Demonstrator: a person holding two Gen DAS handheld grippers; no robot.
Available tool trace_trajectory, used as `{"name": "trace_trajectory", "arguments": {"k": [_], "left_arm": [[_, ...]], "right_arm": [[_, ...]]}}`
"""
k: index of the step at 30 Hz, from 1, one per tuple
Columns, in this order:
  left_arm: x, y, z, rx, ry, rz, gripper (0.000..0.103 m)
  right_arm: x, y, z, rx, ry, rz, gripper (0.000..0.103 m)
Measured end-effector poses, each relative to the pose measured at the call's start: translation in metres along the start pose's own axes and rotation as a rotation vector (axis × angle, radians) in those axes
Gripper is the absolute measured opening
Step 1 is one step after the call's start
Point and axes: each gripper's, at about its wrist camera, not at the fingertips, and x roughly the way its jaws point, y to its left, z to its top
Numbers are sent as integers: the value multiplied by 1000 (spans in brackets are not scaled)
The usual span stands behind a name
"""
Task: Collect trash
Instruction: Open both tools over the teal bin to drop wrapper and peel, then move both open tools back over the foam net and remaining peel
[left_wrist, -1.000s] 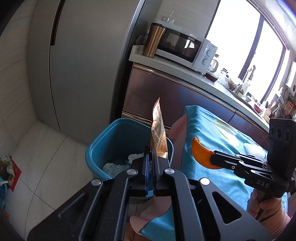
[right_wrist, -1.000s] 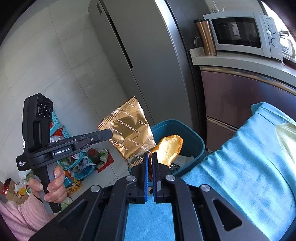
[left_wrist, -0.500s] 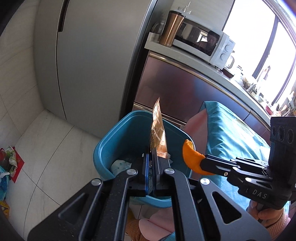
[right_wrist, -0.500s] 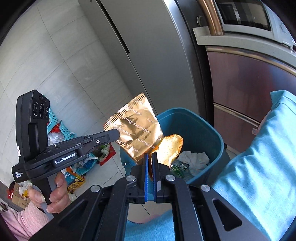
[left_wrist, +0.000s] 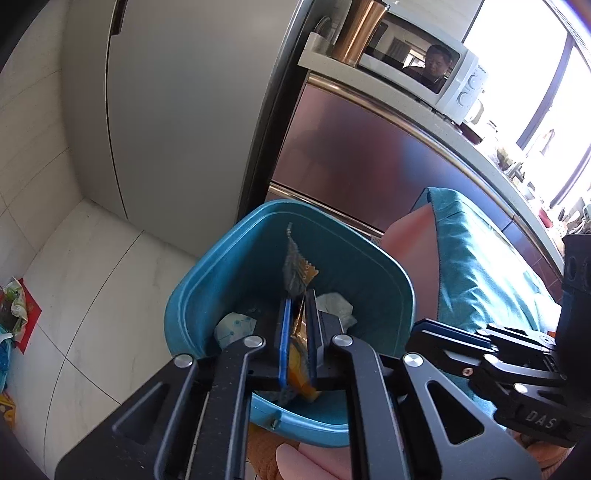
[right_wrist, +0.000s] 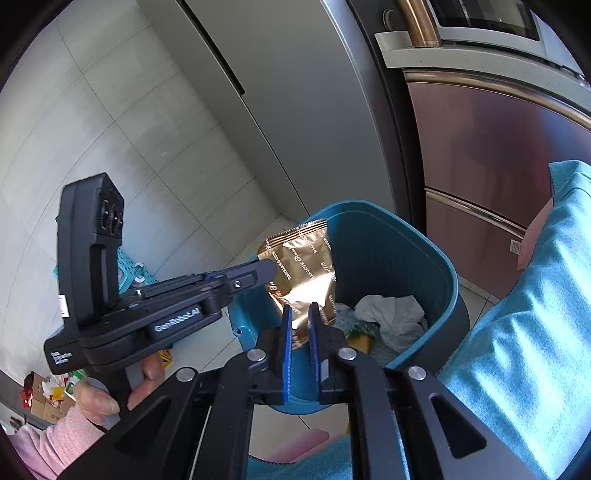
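A teal trash bin (left_wrist: 236, 266) (right_wrist: 399, 243) stands on the floor below both grippers. My left gripper (left_wrist: 297, 306) has its jaws slightly apart with the gold snack wrapper (left_wrist: 295, 273) (right_wrist: 303, 266) between them, over the bin. My right gripper (right_wrist: 299, 314) is slightly open and empty above the bin's near rim. The orange peel is no longer between its fingers; a yellow-orange piece (right_wrist: 360, 341) lies in the bin among white tissues (right_wrist: 391, 317). The left gripper (right_wrist: 269, 273) shows from the side in the right wrist view.
A grey fridge (left_wrist: 177, 110) stands behind the bin, a counter with a microwave (left_wrist: 424, 70) to its right. A teal-covered table (left_wrist: 480, 266) (right_wrist: 535, 314) is to the right of the bin. Clutter (left_wrist: 14, 306) lies on the floor at left.
Both grippers moved forward and down over the bin. The right gripper opened and the orange peel left it. The left gripper's jaws parted a little and the wrapper sits lower.
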Motion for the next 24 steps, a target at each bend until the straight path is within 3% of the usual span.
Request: {"name": "trace_trajectory", "arguments": {"k": [7,15,24], "left_arm": [[3,-9,-5,23,-3,-11,11],[-21,-26,-12,59,-47,-41,18],[-64,-74,-30,175,-131,-145,37]], "right_arm": [[-10,-7,-7,16,-15,7,10],[-34,-13,-21,21,-44,12,14],[-93,-17,-47,-4,-137,-19,26]]}}
